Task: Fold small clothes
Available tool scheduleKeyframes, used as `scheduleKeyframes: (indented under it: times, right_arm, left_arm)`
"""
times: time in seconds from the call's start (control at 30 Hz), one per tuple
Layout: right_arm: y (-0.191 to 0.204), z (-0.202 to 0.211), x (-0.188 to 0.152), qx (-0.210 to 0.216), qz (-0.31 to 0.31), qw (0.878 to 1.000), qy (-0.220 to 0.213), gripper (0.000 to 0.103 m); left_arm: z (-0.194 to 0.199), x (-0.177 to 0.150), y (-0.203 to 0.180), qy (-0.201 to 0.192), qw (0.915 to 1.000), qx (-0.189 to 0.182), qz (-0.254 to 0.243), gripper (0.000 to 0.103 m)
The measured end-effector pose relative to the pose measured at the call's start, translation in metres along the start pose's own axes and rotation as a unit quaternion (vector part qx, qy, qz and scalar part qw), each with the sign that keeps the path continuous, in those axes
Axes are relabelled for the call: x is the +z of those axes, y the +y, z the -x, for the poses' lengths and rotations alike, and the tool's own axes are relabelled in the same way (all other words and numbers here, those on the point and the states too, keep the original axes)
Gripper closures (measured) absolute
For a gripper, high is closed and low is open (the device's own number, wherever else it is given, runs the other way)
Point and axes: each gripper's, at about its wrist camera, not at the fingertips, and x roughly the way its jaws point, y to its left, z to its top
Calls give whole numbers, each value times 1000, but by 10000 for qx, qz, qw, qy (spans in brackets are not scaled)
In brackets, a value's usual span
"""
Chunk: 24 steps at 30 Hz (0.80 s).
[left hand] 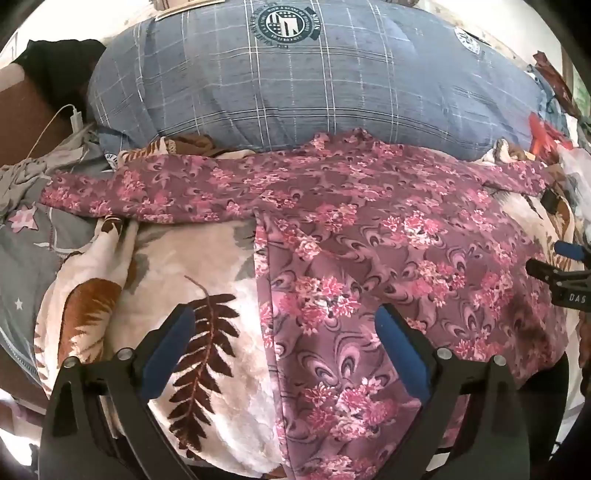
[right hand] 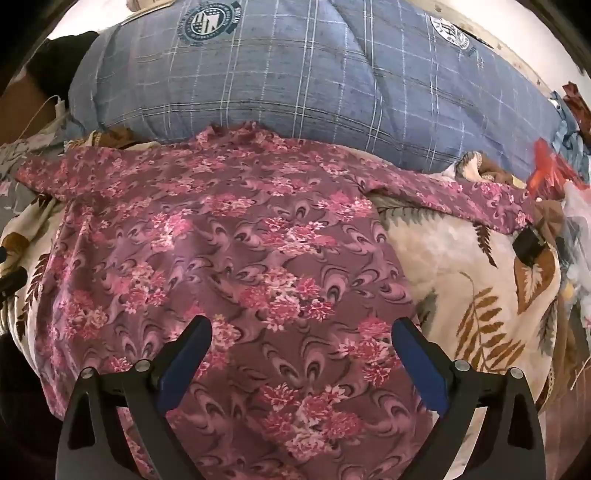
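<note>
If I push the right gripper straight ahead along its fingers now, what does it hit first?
Most likely the floral shirt: the right gripper is open, pointing steeply down at its body, with nothing between the fingers. Depth is unclear, but no other object shows in that line.

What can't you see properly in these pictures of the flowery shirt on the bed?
- Flowery shirt: its bottom hem is cut off by the lower edge and hidden behind the left tool in the left wrist view; likewise behind the right tool in the right wrist view.
- Leaf blanket: the part under the shirt is covered.
- Round badge on the blue checked pillow: lettering too small and warped to read.
- Red thing at the right edge: blurred, unidentifiable.
</note>
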Motion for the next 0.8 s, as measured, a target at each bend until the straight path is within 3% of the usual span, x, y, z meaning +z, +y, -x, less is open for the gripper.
scheduleKeyframes:
  times: [0.8]
  right_arm:
    - [-12, 3, -4, -95, -186, 9998, 62, 4]
  left_arm:
    - [-9, 6, -11, 126, 9997, -203, -78, 4]
